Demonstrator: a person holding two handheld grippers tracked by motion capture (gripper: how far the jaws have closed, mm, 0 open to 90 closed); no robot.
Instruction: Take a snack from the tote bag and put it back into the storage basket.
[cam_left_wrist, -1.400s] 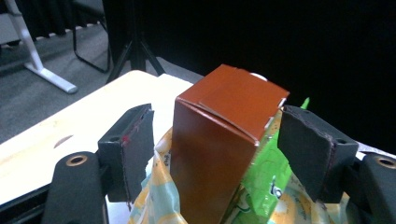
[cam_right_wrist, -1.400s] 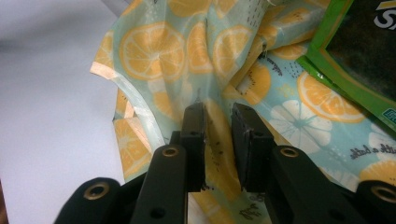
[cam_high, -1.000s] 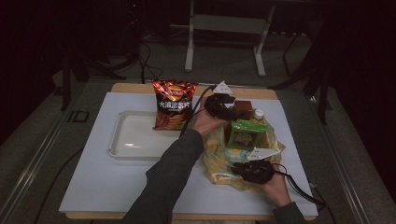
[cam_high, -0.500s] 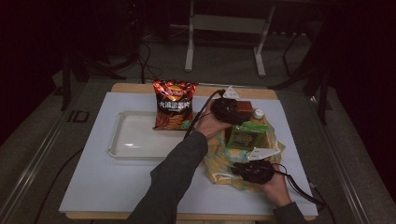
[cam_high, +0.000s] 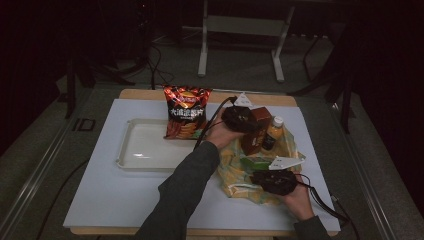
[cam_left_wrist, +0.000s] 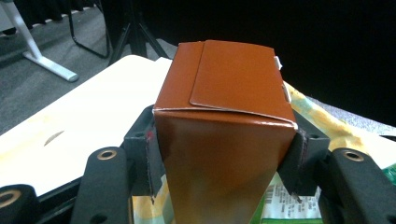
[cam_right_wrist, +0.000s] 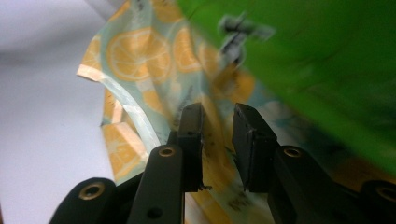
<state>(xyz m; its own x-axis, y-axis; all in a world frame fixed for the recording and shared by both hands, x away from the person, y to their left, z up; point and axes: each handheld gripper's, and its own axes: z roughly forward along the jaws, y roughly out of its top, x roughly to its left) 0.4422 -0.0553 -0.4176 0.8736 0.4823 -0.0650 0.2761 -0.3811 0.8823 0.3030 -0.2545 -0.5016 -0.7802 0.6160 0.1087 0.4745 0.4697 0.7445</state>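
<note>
**Brown carton gripped over a lemon-print bag**

A white table (cam_high: 115, 200) in a dark room. The left gripper (cam_left_wrist: 224, 154) clamps a brown carton (cam_left_wrist: 224, 140) above the bag (cam_right_wrist: 135, 60). The right gripper (cam_right_wrist: 218, 140), jaws nearly closed, seems to pinch the bag's edge.

White table (cam_high: 125, 195); tray (cam_high: 145, 150); lemon-print bag (cam_high: 240, 177)

We see a chip bag (cam_high: 186, 111) upright at the tray's far edge | a clear tray (cam_high: 131, 152) on the white table (cam_high: 105, 200) | an orange-drink bottle (cam_high: 272, 132) standing | metal stand legs (cam_high: 240, 30) behind
</note>
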